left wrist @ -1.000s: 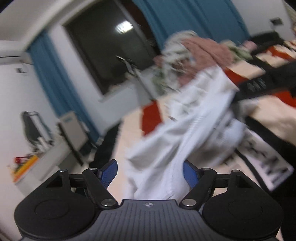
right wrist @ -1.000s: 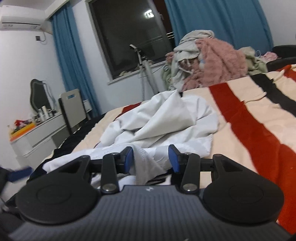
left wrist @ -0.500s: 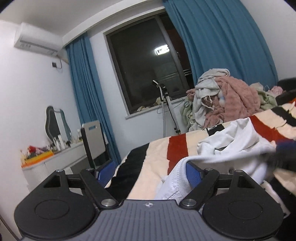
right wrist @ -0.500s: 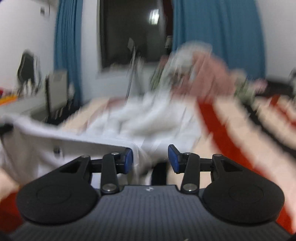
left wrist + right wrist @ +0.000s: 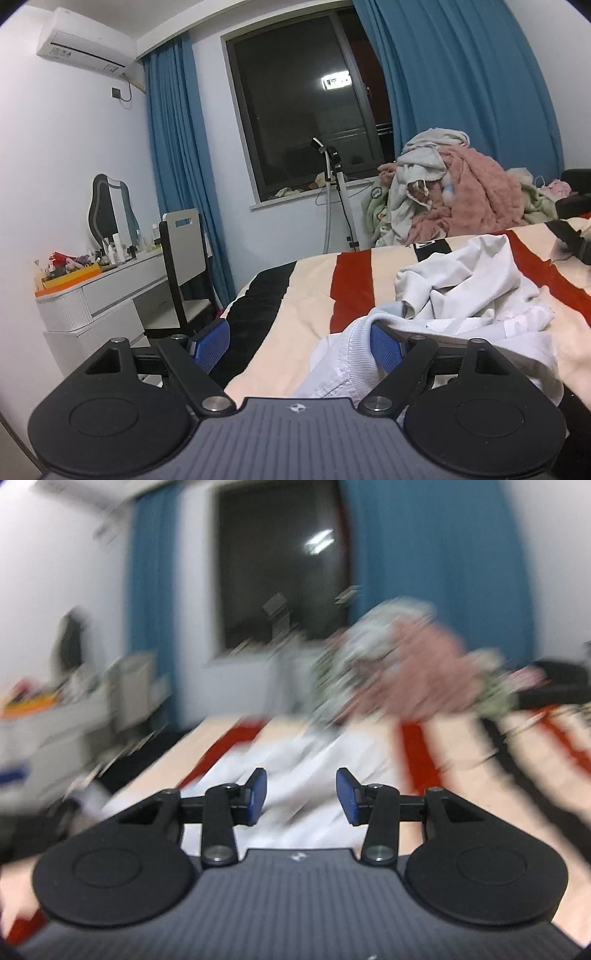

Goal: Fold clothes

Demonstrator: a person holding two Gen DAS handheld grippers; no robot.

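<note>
Both tongs are seen low in their own pictures. On the left gripper (image 5: 301,341) the jaws are spread wide. A ribbed hem of the white garment (image 5: 461,291) is draped over the right blue pad (image 5: 384,347), while the left pad (image 5: 208,345) is touched by nothing, so the cloth is hooked there, not pinched. On the right gripper (image 5: 301,794) the jaws are held partly open. White cloth is seen behind the gap, but the right wrist picture is badly blurred, so it cannot be told if any cloth is gripped.

Most of the white garment is bunched in a crumpled heap on the bed (image 5: 295,314), just past the left gripper. The bed is covered with a blanket striped in cream, red and black.

Beyond the far edge of the bed, a big pile of clothes (image 5: 454,192) is stacked, with a fluffy pink piece in it and pale green and grey ones.

To the left, a white dressing table (image 5: 110,291) is set against the wall, with small bottles and a curvy mirror (image 5: 109,210) on it. A chair (image 5: 184,258) is pushed up to it.

At the back, a dark window (image 5: 306,110) is framed by blue curtains (image 5: 181,177). A thin white stand (image 5: 340,199) is placed below the window. An air conditioner (image 5: 85,48) is fixed high on the wall.
</note>
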